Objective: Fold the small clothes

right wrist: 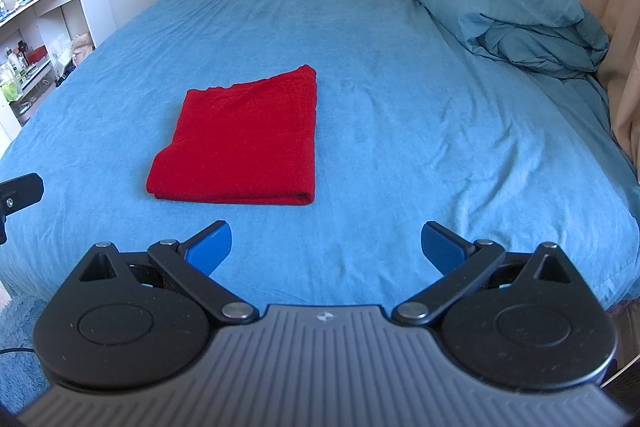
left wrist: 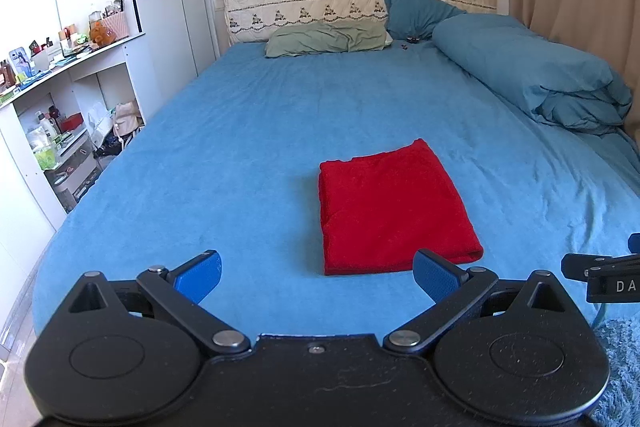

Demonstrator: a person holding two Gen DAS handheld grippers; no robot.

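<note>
A red cloth lies folded into a neat rectangle on the blue bed sheet. It also shows in the right wrist view, left of centre. My left gripper is open and empty, held just short of the cloth's near edge. My right gripper is open and empty, near the cloth's near right corner and not touching it. Part of the right gripper shows at the right edge of the left wrist view.
A rolled blue duvet lies along the bed's right side by a curtain. A green pillow and a blue pillow lie at the headboard. White shelves with clutter stand left of the bed. A blue rug lies below.
</note>
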